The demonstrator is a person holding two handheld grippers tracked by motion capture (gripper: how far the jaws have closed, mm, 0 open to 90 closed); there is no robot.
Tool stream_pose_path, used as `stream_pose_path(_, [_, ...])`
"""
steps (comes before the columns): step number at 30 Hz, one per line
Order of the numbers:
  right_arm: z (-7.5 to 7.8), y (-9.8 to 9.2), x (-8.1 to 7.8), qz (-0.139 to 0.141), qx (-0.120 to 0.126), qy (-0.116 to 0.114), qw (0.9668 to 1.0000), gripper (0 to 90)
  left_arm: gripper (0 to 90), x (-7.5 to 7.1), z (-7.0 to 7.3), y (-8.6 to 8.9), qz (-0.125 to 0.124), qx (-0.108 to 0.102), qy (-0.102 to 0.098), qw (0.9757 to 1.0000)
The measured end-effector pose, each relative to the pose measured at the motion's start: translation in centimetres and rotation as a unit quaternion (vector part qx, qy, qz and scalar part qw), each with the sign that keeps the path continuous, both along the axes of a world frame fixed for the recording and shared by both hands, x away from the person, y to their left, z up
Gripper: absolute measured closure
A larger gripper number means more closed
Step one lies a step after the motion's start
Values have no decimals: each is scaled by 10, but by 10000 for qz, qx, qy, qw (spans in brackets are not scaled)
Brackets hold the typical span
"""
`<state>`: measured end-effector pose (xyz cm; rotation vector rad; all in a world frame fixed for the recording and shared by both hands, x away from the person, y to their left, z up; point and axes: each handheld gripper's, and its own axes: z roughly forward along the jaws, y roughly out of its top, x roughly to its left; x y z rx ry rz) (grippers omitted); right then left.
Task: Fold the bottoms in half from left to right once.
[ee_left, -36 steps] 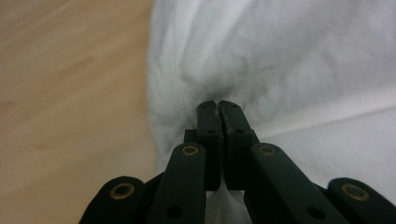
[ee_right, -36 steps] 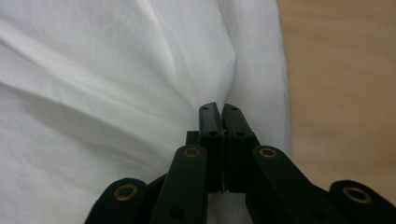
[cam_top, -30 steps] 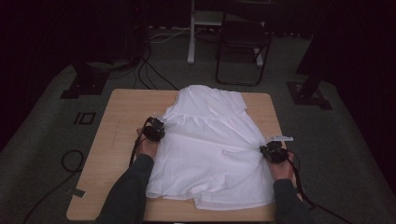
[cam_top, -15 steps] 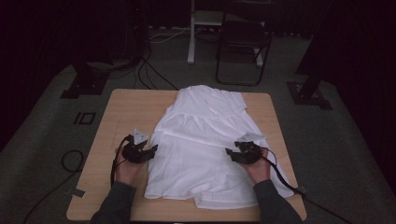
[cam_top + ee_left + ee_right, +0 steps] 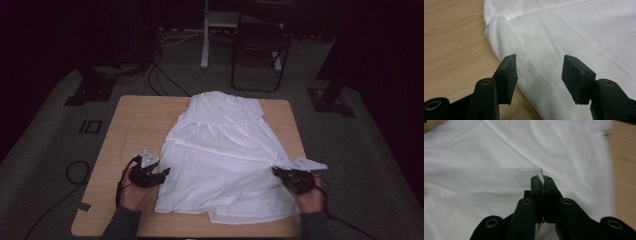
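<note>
A white garment [image 5: 225,155] lies spread flat on the wooden table [image 5: 135,125]. My left gripper [image 5: 162,175] sits at the garment's left edge, near the front. In the left gripper view it [image 5: 539,62] is open; its jaws have just been opening, and the hem of the garment [image 5: 574,30] lies below the gap with no pad touching it. My right gripper [image 5: 276,171] is at the garment's right edge. In the right gripper view it [image 5: 541,178] has just closed, and its pads pinch a small peak of the white fabric [image 5: 499,150].
Bare wood [image 5: 449,37] runs along the table's left side, with a narrow strip [image 5: 624,157] on the right. Beyond the table stand a black chair [image 5: 260,45], a white post [image 5: 205,35] and two black stand bases [image 5: 90,90]. Cables [image 5: 75,172] lie on the floor at left.
The left gripper moved from the garment's upper left side toward the person and now holds near the front left edge. The right gripper moved in over the cloth, then back to the right edge.
</note>
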<state>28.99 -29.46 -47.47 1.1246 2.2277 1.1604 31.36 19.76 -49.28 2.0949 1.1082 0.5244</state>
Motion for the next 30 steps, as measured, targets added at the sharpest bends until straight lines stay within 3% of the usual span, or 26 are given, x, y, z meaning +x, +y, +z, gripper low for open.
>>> stream_pose_path(1, [2,-16,-11,-78,47,-99,9999,883,463,0,0,0,0,-18,2,10000])
stream_pose_path(2, [2,-16,-11,-78,47,-99,9999,883,463,0,0,0,0,-18,2,10000])
stream_pose_path(3, [2,-48,-35,-131,232,-166,9995,882,463,0,0,0,11,-25,-4,10000])
stream_pose_path(5, [-3,-68,-52,-193,305,-174,9992,883,463,1,0,0,6,-31,9,10000])
stream_pose_path(7, [-17,-84,-70,-291,318,46,9991,885,463,2,0,0,-1,-40,24,10000])
stream_pose_path(10, [-39,-95,-81,-344,166,380,9985,862,461,4,-2,0,-2,-29,49,10000])
stream_pose_path(12, [-47,-100,-83,-555,98,543,9969,650,454,6,-2,0,18,-63,52,10000])
stream_pose_path(15, [-41,-108,-80,-831,295,378,9954,537,431,15,-3,0,89,-24,17,10000])
stream_pose_path(18, [-26,-107,-66,-934,407,96,9948,495,395,31,2,-3,118,54,-59,9999])
stream_pose_path(21, [-17,-95,-38,-896,468,-36,9949,475,379,56,7,-10,140,104,-43,9998])
stream_pose_path(22, [-17,-95,-38,-896,468,-36,9949,475,377,56,7,-10,140,104,-43,9998])
stream_pose_path(23, [-17,-83,-9,-938,469,-14,9945,478,376,80,6,-14,238,68,39,9997])
stream_pose_path(24, [-19,-77,5,-977,429,16,9943,481,376,88,4,-14,271,35,82,9996])
stream_pose_path(25, [-19,-77,5,-977,429,16,9943,481,376,88,4,-14,271,35,82,9996])
stream_pose_path(26, [-20,-72,16,-1002,394,56,9942,483,376,105,-1,-13,450,-31,148,9989])
stream_pose_path(27, [-24,-60,40,-1035,290,168,9941,486,377,114,-3,-12,554,-120,235,9981])
stream_pose_path(29, [-27,-45,65,-951,219,210,9950,487,385,129,-10,-11,699,-363,409,9960])
stream_pose_path(30, [-28,-38,77,-925,193,247,9952,488,387,134,-13,-11,713,-379,485,9955])
